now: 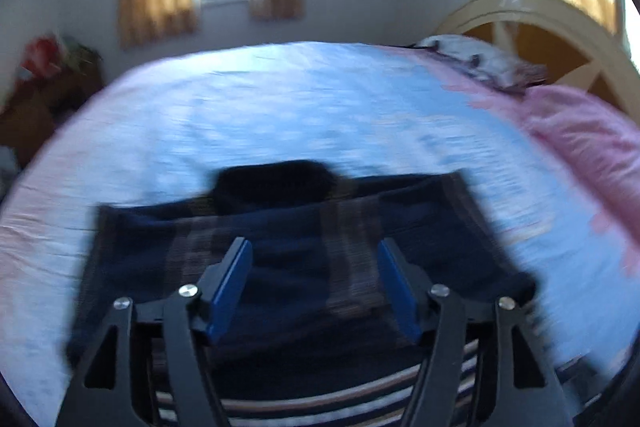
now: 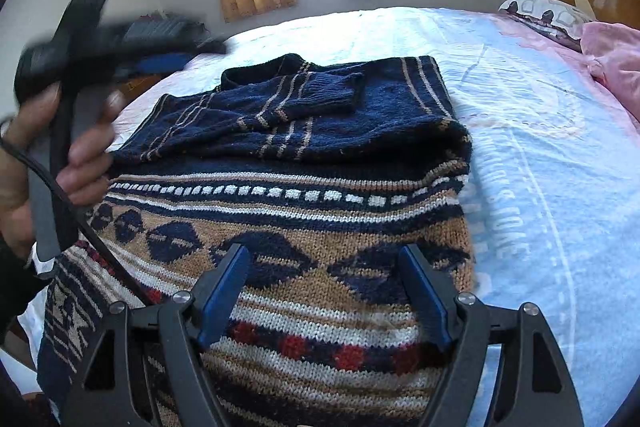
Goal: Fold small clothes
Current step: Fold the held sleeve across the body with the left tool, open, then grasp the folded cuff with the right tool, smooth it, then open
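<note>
We find the knitted sweater (image 2: 304,155) lying on the pale blue bedsheet (image 2: 540,155), directly beneath and ahead of both tools, its navy upper part and sleeves folded over the patterned body. The right gripper (image 2: 324,259) hangs above the patterned part, jaws spread, nothing between them. The left gripper (image 1: 314,255), blurred, stands released over the navy part, its pads clear of the knit. A hand (image 2: 60,163) grasps its handle.

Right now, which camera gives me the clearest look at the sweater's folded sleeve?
The right wrist view: the navy sleeve lies sharp across the folded sweater, cuff and tan stripes clear. The left wrist view is motion-blurred; the sweater shows only as dark smeared fabric, with no sleeve distinguishable.
</note>
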Action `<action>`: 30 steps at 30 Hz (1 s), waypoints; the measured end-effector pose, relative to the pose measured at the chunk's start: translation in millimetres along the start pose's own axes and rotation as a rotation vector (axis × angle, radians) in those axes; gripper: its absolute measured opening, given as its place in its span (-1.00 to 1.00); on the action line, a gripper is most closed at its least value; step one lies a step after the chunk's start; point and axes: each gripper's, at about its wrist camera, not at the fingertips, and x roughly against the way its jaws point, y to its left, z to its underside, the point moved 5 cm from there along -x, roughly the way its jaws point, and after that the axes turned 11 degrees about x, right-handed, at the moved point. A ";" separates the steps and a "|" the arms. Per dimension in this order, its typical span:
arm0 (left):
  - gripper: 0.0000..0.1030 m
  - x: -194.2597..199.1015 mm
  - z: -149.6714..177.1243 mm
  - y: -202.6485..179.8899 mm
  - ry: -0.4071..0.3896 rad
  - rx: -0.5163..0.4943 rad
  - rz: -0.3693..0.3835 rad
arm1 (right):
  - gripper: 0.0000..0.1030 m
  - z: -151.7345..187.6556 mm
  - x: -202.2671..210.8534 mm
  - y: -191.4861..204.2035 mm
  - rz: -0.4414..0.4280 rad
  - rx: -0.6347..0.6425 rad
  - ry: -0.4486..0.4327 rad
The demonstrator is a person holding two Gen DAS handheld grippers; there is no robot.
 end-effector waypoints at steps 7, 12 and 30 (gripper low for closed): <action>0.41 -3.9 16.3 139.5 0.000 0.049 -0.345 | 0.51 -8.6 17.3 -0.9 -0.050 -0.025 -0.067; 0.48 -31.6 39.7 220.0 0.127 0.180 -0.439 | 0.49 -36.8 28.7 -7.4 -0.050 -0.045 -0.093; 1.00 -34.7 54.5 245.4 0.129 0.389 -0.147 | -0.37 -123.1 -124.6 -33.9 0.072 -0.091 0.166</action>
